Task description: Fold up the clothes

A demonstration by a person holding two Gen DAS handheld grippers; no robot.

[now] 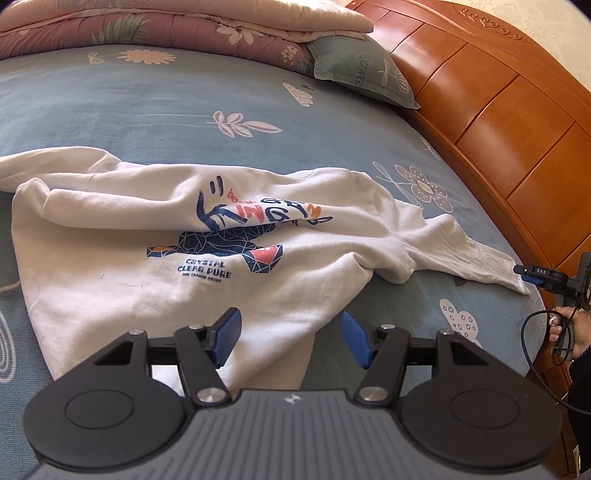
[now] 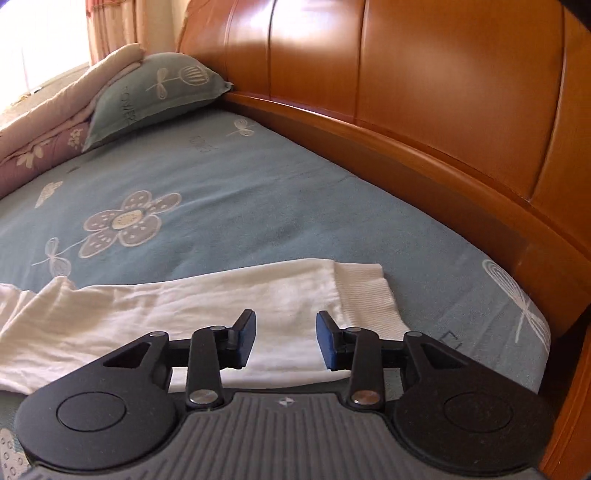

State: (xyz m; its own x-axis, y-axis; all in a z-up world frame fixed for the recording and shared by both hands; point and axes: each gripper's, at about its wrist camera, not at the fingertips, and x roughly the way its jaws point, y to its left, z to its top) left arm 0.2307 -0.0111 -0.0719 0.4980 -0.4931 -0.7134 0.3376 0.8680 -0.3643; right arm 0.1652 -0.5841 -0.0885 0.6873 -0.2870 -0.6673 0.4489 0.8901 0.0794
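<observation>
White sweatshirt (image 1: 155, 258) lies crumpled on bed (image 1: 147, 110). Left tongs (image 1: 291, 338) open above its hem; right tongs (image 2: 286, 339) open over its sleeve (image 2: 221, 299).

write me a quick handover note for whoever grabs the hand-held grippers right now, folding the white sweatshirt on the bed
Left hand-held gripper: open, holding nothing, hovering over the lower edge of the white sweatshirt.
Right hand-held gripper: open, holding nothing, over the sleeve near its ribbed cuff.
Things: sweatshirt lies print side up and rumpled on the blue bed sheet; one sleeve is stretched out toward the wooden headboard. Pillow and folded quilt sit at the far end.
Done: sleeve laid out flat.
Left: smooth the body, fold both sleeves in, then fold the body up.
</observation>
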